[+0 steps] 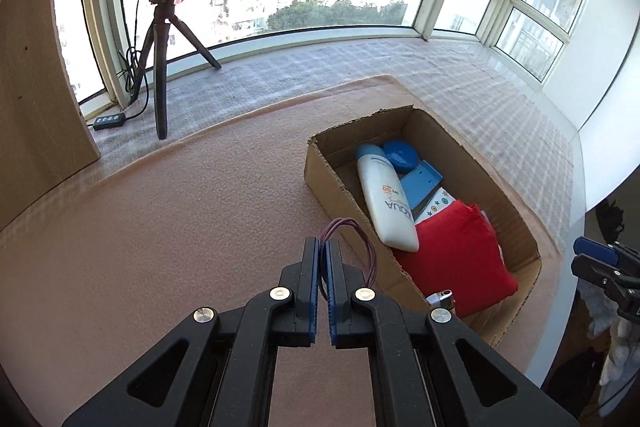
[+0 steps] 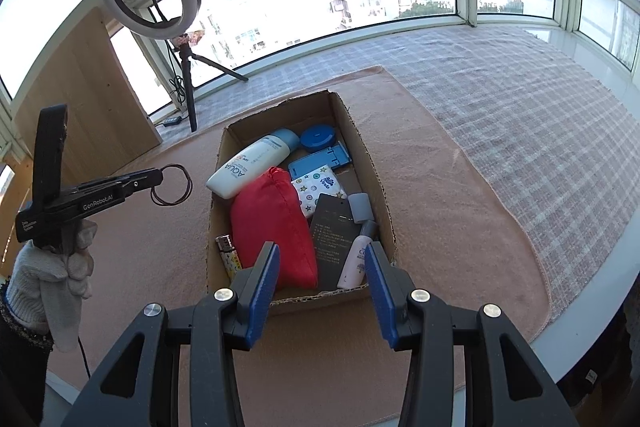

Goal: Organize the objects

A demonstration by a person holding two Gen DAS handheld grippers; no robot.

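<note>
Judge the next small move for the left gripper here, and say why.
Probably carry the left gripper rightward over the cardboard box and then open. Its jaws are shut on the hair ties, which hang above the mat outside the box, where the other items already lie.

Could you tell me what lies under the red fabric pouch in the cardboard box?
The red fabric pouch overlaps a star-patterned tissue pack; whatever else lies beneath is hidden.
</note>
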